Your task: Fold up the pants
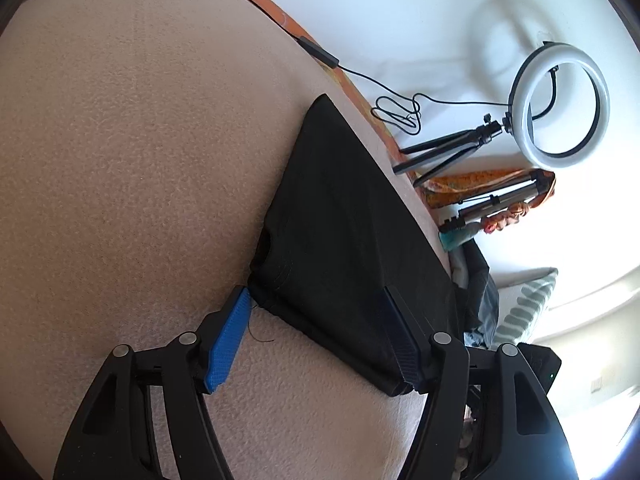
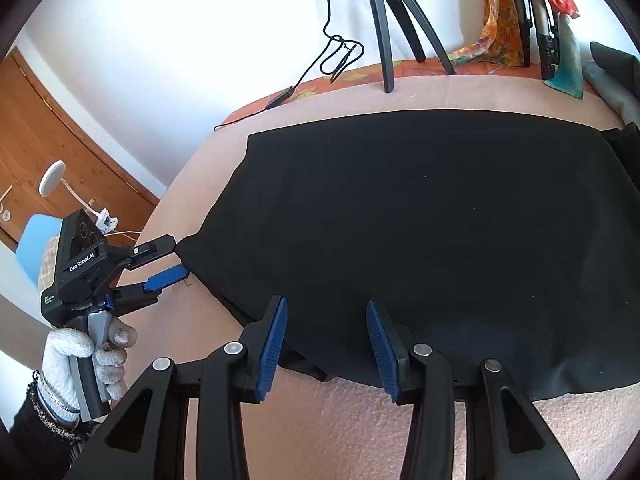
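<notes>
Black pants (image 2: 420, 232) are lying folded into a broad, flat slab on a pinkish, textured tabletop (image 1: 120, 140), their far edge running close to the tabletop's back border, where an orange patterned cloth (image 2: 500, 12) is hanging and a ring light (image 1: 560, 104) on a small tripod is standing against a white wall.

The left claw (image 1: 320, 320), held in a white-gloved hand (image 2: 92, 356), is sitting at the pants' left corner with its blue-padded fingers spread — the fabric corner is lying between them, but the pads are not pressing on it. The right claw (image 2: 326, 340) is hovering over the near edge, also parted, with dark cloth showing in the gap and nothing clearly pinched.

The main risk from here, judging by the layout: either claw is likely to catch only the top layer when it closes, so lifting would peel the stack apart and undo the fold. A loose thread at the left corner could snag on a pad. If the two claws lift unevenly, the slab may skew or slump. Dragging the pants backward could also push them into the tripod legs or the black cable (image 1: 384, 104) looped near the back edge — tipping the light is a real possibility.
</notes>
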`<state>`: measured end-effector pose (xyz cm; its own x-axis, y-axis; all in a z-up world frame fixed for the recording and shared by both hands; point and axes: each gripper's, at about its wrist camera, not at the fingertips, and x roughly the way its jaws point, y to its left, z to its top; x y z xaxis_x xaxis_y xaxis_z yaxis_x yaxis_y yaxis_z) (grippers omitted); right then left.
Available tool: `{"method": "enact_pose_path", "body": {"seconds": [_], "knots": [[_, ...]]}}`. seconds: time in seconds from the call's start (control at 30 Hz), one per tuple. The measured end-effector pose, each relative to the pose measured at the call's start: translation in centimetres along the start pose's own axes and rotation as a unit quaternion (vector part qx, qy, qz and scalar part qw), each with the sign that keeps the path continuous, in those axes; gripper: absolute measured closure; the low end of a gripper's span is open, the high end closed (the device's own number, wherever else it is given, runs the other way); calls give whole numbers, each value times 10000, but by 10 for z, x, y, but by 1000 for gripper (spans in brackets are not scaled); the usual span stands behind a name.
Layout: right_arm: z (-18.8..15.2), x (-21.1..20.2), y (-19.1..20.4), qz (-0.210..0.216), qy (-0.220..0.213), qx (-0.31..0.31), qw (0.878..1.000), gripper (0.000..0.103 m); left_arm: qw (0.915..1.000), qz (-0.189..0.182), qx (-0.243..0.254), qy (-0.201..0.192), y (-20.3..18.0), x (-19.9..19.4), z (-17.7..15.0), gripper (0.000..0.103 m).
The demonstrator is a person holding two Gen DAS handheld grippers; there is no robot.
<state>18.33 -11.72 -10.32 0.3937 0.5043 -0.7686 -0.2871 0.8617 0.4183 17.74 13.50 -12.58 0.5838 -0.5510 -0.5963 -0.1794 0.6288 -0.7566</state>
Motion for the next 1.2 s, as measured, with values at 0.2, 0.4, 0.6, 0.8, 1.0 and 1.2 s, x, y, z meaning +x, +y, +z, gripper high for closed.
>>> {"method": "enact_pose_path", "body": {"seconds": [0.2,0.4,0.6,0.8,1.0,1.2], "knots": [[1,-2,-1,-3,-39,85,10000,58,9992,263,101,-282,-11,10,2,35],[-2,-3,-1,-20,-41,112,9999,58,9989,147,361,-262,-14,34,10,82],[11,-15,-9,231,-41,445,9987,48,9902,335,1252,-529,-37,29,9,92],[73,-13,-6,498,59,523,9974,33,9733,475,2195,-471,-58,29,-3,92],[145,30,44,657,533,-6,9964,34,9702,444,2350,-396,-55,31,-2,92],[175,110,97,557,1320,-458,9886,42,9665,358,2518,-336,-59,31,-2,92]]}}
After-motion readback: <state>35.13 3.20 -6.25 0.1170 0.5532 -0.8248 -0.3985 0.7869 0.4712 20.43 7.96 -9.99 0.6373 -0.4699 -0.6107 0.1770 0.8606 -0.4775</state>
